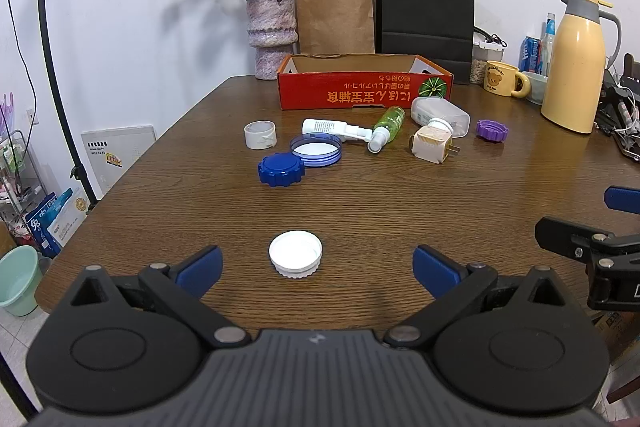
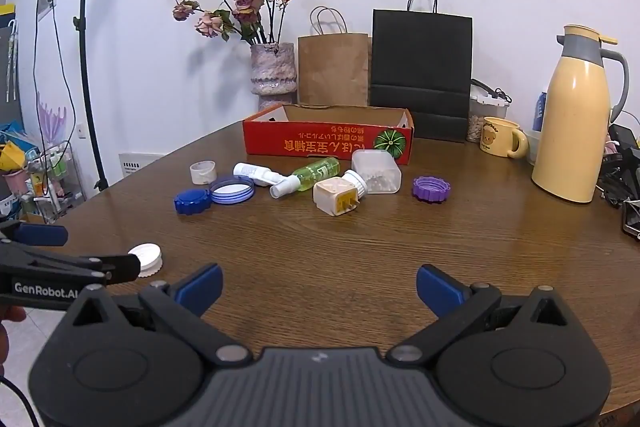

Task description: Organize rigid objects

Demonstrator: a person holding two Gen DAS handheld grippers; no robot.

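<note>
Nearest of all, the left tool point(image 1: 318, 267) hung low over the wooden worktop point(image 1: 360, 211) with its blue pads spread wide and nothing between them; a white screw cap point(image 1: 295, 254) lay on the wood just ahead of the gap, touching neither pad. The right tool point(image 2: 319, 289) stood beside it, equally wide apart and empty, over bare wood.

Farther back the loose things lay scattered in a rough row. A dark blue ribbed lid point(image 1: 281, 169) sat against a clear blue lid point(image 1: 316, 149) turned up to show its white inside, and a white ring-shaped cap point(image 1: 260, 134) stood just left of them. A white spray bottle point(image 1: 326, 127) lay on its side, its nozzle meeting that of a green spray bottle point(image 1: 387, 125), also on its side. To the right a cream plug adapter point(image 1: 431, 145) lay tipped with its prongs out, touching a clear plastic container point(image 1: 440, 115) with a white cap. A purple ribbed lid point(image 1: 491, 130) sat apart on the right.

Behind them stood a red cardboard tray point(image 1: 364, 93), with nothing visible inside from this low angle. Along the wall were a vase of dried roses point(image 1: 272, 31), a brown paper bag point(image 1: 335, 17), a black paper bag point(image 1: 425, 7), a yellow bear mug point(image 1: 504, 78) and a cream thermos jug point(image 1: 576, 63).
</note>
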